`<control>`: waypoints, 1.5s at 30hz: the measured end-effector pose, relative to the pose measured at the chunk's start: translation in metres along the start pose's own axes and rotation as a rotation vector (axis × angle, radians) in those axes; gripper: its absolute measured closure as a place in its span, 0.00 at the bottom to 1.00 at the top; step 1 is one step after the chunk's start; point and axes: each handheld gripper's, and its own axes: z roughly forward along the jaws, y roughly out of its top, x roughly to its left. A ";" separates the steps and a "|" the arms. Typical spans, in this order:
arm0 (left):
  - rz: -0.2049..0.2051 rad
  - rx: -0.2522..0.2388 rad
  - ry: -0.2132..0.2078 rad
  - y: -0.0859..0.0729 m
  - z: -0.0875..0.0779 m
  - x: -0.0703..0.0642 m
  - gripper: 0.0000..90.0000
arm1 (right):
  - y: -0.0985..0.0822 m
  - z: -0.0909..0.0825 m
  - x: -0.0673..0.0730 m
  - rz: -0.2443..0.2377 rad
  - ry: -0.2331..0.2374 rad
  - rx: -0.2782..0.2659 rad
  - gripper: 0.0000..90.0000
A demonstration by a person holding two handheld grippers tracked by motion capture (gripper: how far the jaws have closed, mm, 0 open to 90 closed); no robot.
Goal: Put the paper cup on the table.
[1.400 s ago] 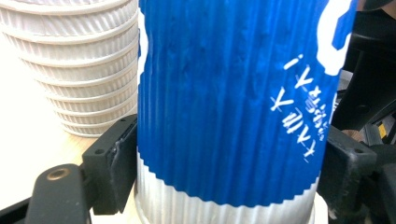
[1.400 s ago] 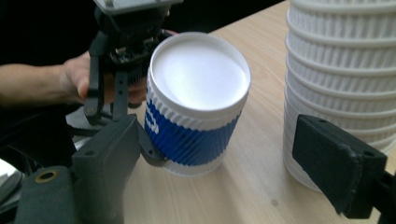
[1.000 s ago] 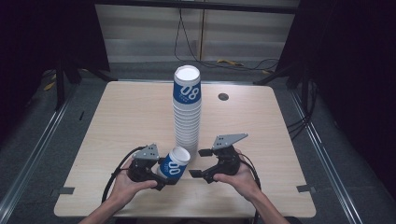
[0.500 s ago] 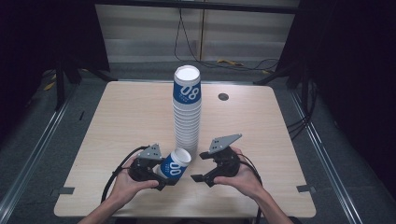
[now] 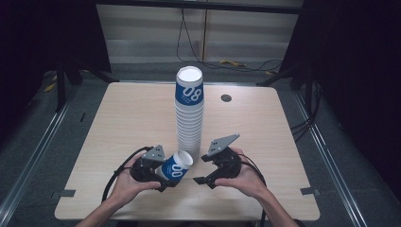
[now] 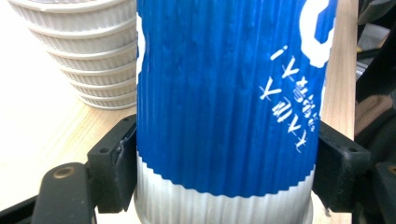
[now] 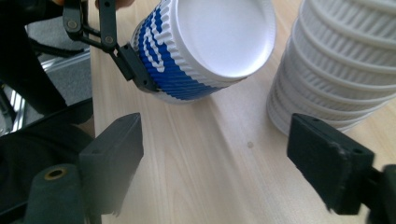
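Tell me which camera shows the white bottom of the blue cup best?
The right gripper view: the blue cup faces it, its white base in full. The left gripper view shows its ribbed blue side between the left claw's jaws. The high view shows it small.

A tall stack of cups [image 5: 189,113] is seen upright at the middle of the light wooden counter [image 5: 127,118]. A small dark round disc [image 5: 226,98] is set into the counter near its far edge. Cables [image 5: 189,38] are hung down the grey wall behind.
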 end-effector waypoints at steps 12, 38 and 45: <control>0.078 0.100 0.001 0.010 0.006 -0.007 0.24 | 0.002 0.008 0.007 -0.045 0.007 0.075 0.17; 0.249 0.260 -0.002 0.041 0.018 -0.023 0.24 | 0.004 0.018 0.005 -0.119 0.051 0.223 0.19; 0.272 0.282 -0.025 0.038 0.029 -0.032 0.24 | 0.004 0.015 0.008 -0.133 0.065 0.220 0.20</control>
